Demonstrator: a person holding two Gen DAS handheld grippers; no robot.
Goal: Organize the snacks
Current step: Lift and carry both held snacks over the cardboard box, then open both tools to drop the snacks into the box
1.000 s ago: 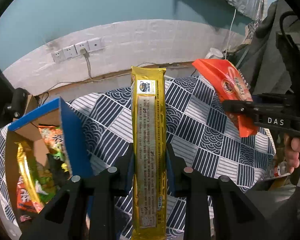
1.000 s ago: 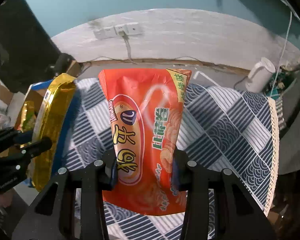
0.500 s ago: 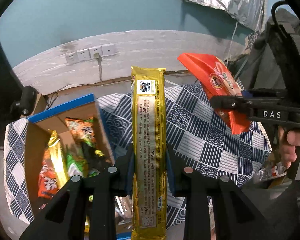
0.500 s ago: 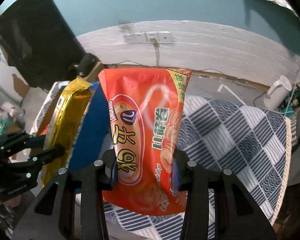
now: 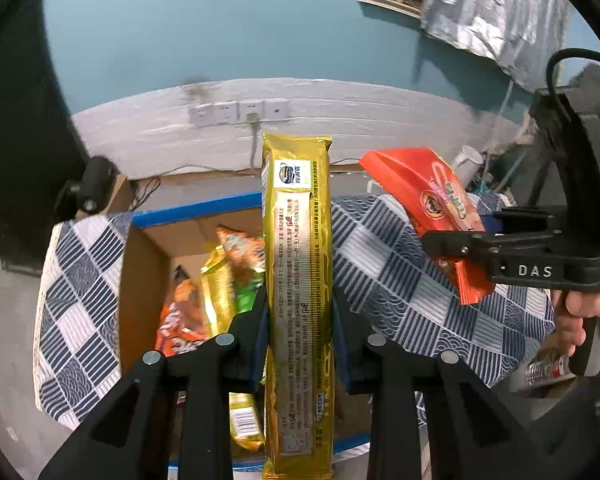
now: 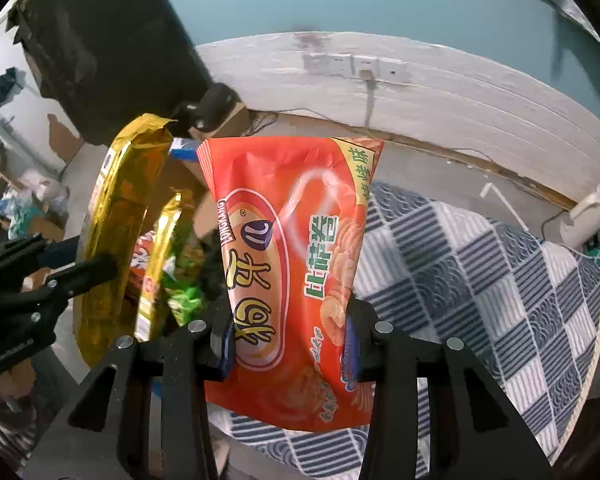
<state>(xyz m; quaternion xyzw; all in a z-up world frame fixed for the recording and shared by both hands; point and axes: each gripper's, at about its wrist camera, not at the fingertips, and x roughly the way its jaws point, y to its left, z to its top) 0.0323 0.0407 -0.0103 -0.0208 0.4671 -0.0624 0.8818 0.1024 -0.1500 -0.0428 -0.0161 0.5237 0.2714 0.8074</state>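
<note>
**A:** Where were the snacks at that point?

**B:** The long gold packet (image 5: pixel 298 280) was clamped upright in the left hand-held gripper (image 5: pixel 300 320), hanging over the open cardboard box (image 5: pixel 140 280) that sat on the checked cloth (image 5: pixel 400 280) at the counter's left edge. The orange snack bag (image 6: pixel 292 264) was pinched by its lower half in the right hand-held gripper (image 6: pixel 290 344), above the cloth just beside the box, not yet over it.

**B:** Inside the box lay several packets (image 5: pixel 216 292) already, gold, orange and green, heaped against the near side.

**A:** So what could have gone wrong from there?

**B:** The gold packet was long and the box crowded; let go upright, it would likely land on end on the heap and tip out over the blue rim (image 5: pixel 196 210). The orange bag looked puffy and slippery, so a pinch low on it might let it swing or slide. And the two grippers were close together, so bringing both to one opening could have knocked them into each other.
</note>
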